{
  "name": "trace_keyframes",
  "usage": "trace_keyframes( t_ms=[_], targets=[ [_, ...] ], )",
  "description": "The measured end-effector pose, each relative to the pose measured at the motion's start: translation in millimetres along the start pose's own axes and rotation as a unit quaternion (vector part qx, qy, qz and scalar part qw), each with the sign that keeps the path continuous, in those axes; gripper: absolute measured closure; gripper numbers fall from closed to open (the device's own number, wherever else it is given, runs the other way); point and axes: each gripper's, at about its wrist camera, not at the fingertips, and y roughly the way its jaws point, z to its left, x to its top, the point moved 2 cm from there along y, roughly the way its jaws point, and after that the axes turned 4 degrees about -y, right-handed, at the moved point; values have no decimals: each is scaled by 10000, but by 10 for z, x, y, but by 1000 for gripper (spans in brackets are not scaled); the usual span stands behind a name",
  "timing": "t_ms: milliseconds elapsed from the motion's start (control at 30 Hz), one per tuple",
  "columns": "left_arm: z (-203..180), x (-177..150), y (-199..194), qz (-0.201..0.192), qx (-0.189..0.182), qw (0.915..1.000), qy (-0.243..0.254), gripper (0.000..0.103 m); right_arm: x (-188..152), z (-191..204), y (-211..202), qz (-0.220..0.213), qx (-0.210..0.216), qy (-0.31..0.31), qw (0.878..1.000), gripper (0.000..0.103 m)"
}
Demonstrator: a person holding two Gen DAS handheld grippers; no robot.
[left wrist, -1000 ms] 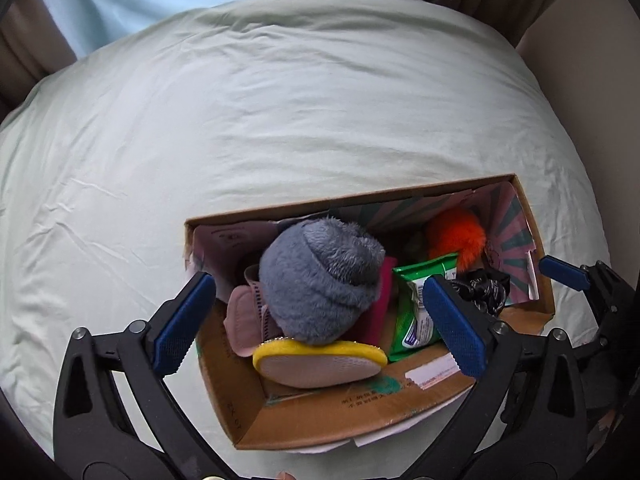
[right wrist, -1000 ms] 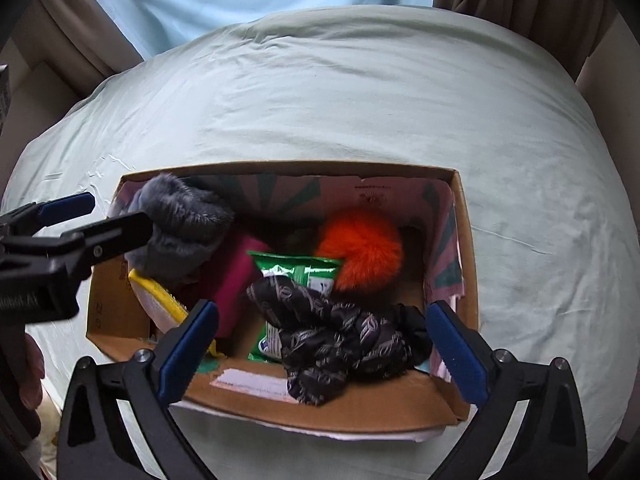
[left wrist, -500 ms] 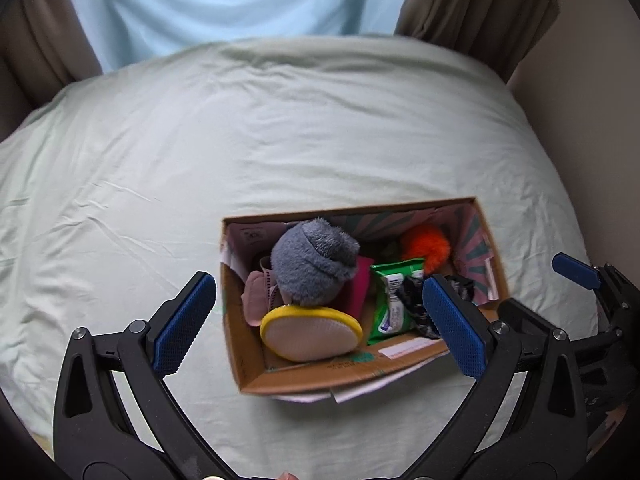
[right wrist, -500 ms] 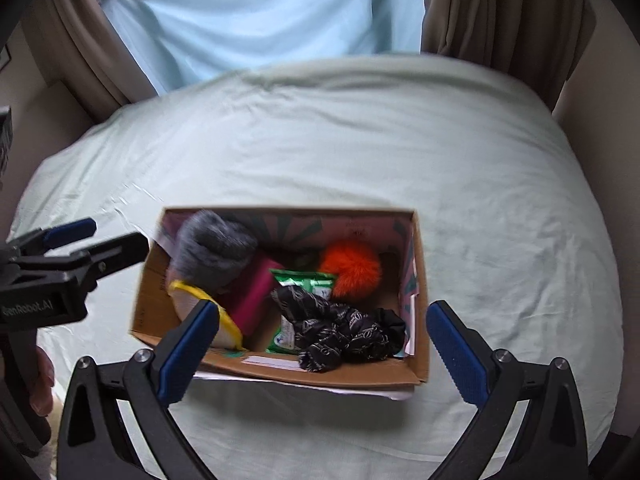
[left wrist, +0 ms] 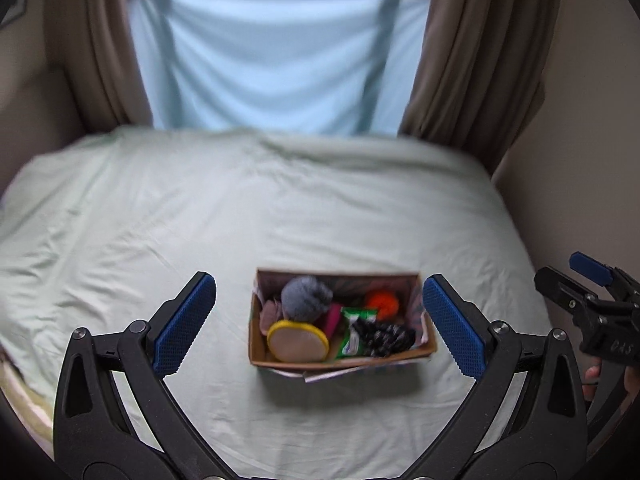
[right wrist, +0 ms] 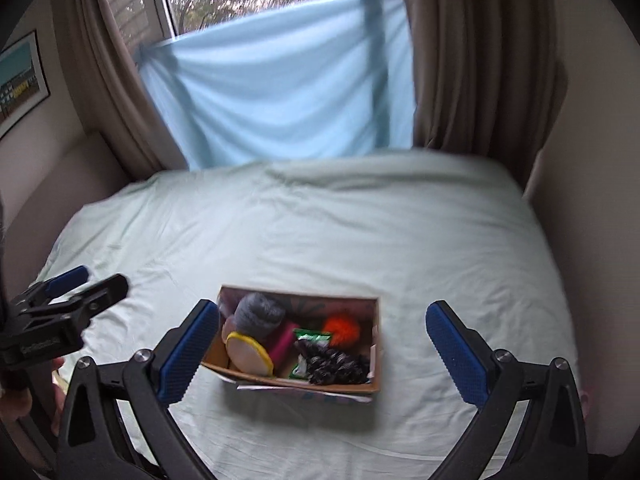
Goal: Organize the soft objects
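A cardboard box (left wrist: pixel 340 360) (right wrist: pixel 280 380) stands on the pale green bed. In it lie a grey fluffy slipper (left wrist: pixel 306 298) (right wrist: pixel 258 314) with a yellow-rimmed sole (left wrist: pixel 298 340), an orange pompom (left wrist: pixel 382 304) (right wrist: pixel 342 328), a green packet (left wrist: pixel 354 332) and a dark patterned cloth (left wrist: pixel 384 336) (right wrist: pixel 332 364). My left gripper (left wrist: pixel 320 324) is open and empty, held well back above the box. My right gripper (right wrist: pixel 324 352) is open and empty, likewise held back from the box.
The bed sheet (left wrist: pixel 280 208) spreads wide around the box. A light blue cloth (right wrist: pixel 276 100) hangs over the window between brown curtains (right wrist: pixel 480 60). A wall (left wrist: pixel 580 160) runs along the bed's right side. A framed picture (right wrist: pixel 20 76) hangs at left.
Both grippers have pulled up and back from the box, which now looks much smaller. The window and curtains have come into view. Both stay open and empty.
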Motion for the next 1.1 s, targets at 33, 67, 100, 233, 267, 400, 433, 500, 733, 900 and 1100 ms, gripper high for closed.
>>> trace_keyframes(
  t_ms=[33,67,100,233,267,400,433,500,733,900,1100],
  targets=[
    [-36,32,-126,-136,40,9999,18,0,40,-22,-141,-111,-50,-17,9999,0],
    [-79,62,-264,-282,104,9995,47,0,77,-38,-267,-209,-104,-51,9997,0],
    [-130,92,-417,-445,166,9988,95,0,103,-56,-374,-295,-168,-82,9994,0],
    [-274,174,-860,-865,175,9960,165,0,197,-128,-757,-609,-328,-110,9975,0],
    [-313,184,-953,-941,148,9953,157,0,216,-147,-841,-674,-346,-88,9971,0],
    [-437,204,-1191,-1103,45,9939,87,0,246,-202,-1056,-843,-421,-16,9955,0],
    [-461,199,-1226,-1138,22,9935,77,0,242,-209,-1095,-889,-442,-17,9951,0],
    [-527,175,-1296,-1247,29,9921,98,0,228,-229,-1162,-984,-484,-37,9940,0],
    [-697,93,-1365,-1439,121,9893,220,0,177,-292,-1303,-1215,-603,-76,9907,0],
    [-740,85,-1391,-1469,74,9889,215,0,187,-337,-1390,-1313,-653,-91,9891,0],
    [-764,50,-1419,-1506,57,9882,257,0,185,-360,-1421,-1359,-697,-65,9882,0]
  ],
)
